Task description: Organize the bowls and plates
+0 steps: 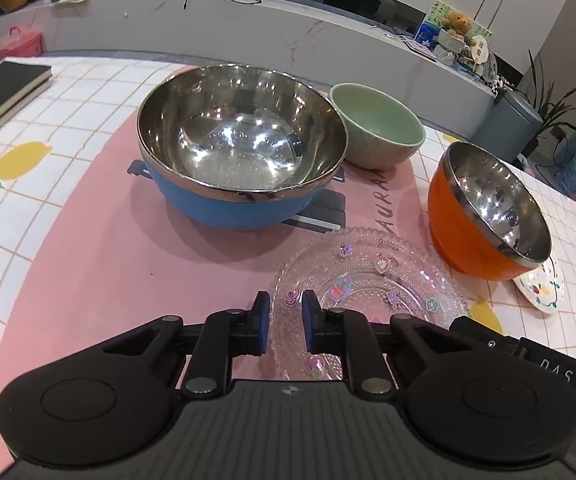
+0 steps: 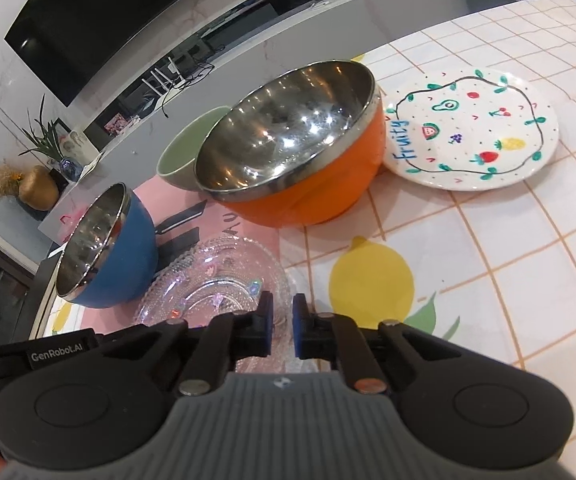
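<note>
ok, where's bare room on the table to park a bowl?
Free: pink mat left of the blue bowl and glass plate; checked cloth in front of the fruit plate. Crowded: blue bowl, green bowl, orange bowl and both plates sit close together.

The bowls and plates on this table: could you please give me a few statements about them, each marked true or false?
1. The blue bowl has a shiny metal inside. True.
2. The green bowl is stacked inside the orange bowl. False: it stands by itself on the pink mat, behind the orange bowl in the right wrist view.
3. The painted plate reads "fruity". True.
4. The left gripper is clamped on the blue bowl. False: its fingers are apart over the clear glass plate, and whether they touch it cannot be told.
5. The orange bowl holds food. False: it is empty.
</note>
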{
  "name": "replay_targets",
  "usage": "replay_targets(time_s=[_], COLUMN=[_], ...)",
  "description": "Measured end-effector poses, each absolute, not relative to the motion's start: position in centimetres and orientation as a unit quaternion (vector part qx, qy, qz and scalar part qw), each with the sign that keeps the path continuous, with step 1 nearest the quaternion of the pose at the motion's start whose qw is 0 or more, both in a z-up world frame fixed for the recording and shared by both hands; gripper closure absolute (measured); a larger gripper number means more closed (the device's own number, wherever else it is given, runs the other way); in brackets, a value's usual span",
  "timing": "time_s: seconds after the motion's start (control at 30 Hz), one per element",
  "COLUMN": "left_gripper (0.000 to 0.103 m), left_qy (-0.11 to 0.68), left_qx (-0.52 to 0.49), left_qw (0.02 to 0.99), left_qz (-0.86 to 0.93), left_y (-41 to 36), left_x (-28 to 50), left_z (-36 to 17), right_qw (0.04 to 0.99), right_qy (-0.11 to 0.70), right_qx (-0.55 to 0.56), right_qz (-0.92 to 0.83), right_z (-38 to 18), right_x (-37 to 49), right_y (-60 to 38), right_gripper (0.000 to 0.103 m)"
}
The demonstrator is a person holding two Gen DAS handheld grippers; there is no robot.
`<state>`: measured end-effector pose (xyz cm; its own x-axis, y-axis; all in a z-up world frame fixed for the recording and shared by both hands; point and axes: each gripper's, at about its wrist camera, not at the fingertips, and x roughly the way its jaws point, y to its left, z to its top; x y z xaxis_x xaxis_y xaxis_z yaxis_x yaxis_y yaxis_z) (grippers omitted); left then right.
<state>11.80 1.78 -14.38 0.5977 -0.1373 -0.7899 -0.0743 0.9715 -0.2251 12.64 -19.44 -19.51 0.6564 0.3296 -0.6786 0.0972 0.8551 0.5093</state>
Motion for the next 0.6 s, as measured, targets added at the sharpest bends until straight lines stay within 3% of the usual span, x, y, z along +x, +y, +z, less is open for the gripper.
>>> replay_targets(time_s=[0.6], left_gripper=[0.090], left_qy=[0.431], left_qx=[-0.155], left_qw=[0.889], left_qz=[-0.017], left_y=[3.2], left_x=[7.2], left_z=[-12.0], right_qw=[0.858], right_qy=[0.418], right_qx=[0.290], right_qz=[0.070], right_z=[-17.6], right_x=[7.9], right_y=[-19.5], right_gripper=[0.096])
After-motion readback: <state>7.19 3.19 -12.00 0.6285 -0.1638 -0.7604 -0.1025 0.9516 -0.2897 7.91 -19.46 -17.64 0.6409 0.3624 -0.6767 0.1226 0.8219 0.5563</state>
